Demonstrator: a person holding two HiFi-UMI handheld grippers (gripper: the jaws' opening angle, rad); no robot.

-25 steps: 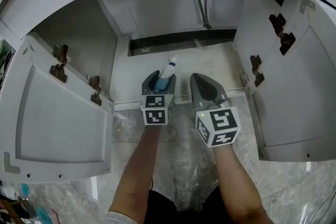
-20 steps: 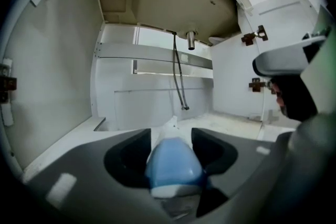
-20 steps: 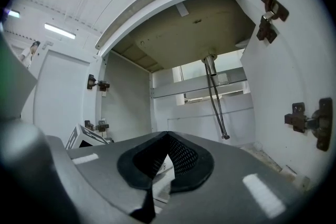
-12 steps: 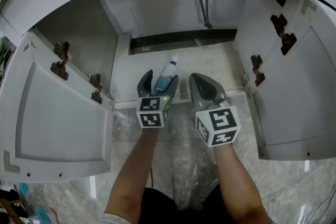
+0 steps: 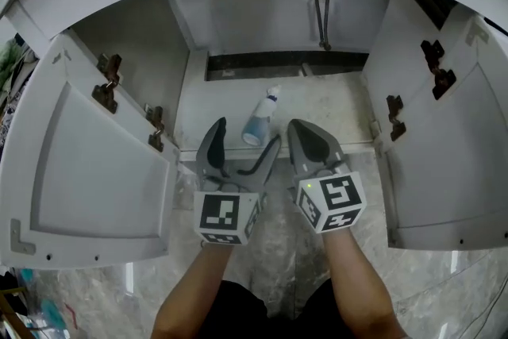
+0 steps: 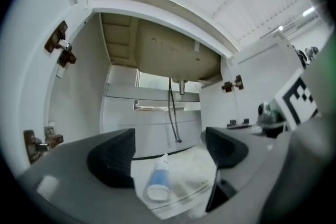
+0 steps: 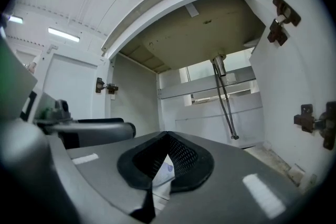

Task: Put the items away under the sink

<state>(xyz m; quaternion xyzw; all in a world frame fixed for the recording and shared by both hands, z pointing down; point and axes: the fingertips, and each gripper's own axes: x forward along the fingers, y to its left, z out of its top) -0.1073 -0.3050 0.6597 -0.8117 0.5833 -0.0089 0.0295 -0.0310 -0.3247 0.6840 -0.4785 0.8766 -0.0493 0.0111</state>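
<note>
A small bottle [image 5: 259,121] with a blue body and white top lies on its side on the cabinet floor [image 5: 337,109] near the front edge; it also shows in the left gripper view as the bottle [image 6: 157,182]. My left gripper [image 5: 244,140] hangs in front of it, drawn back. Its jaws have just been opening and stand wide, with nothing between the pads [image 6: 113,157]. My right gripper [image 5: 312,137] sits beside it on the right, shut on a thin white packet [image 7: 164,177] with blue print.
Both cabinet doors stand open, the left door [image 5: 87,163] and the right door [image 5: 452,147]. Dark hoses [image 5: 321,8] hang at the back under the sink basin [image 6: 168,50]. A dark strip [image 5: 286,63] runs along the rear of the floor.
The left gripper let go of the bottle, opened wide and drew back toward me and upward. The bottle stays on the cabinet floor. The right gripper has barely shifted.
</note>
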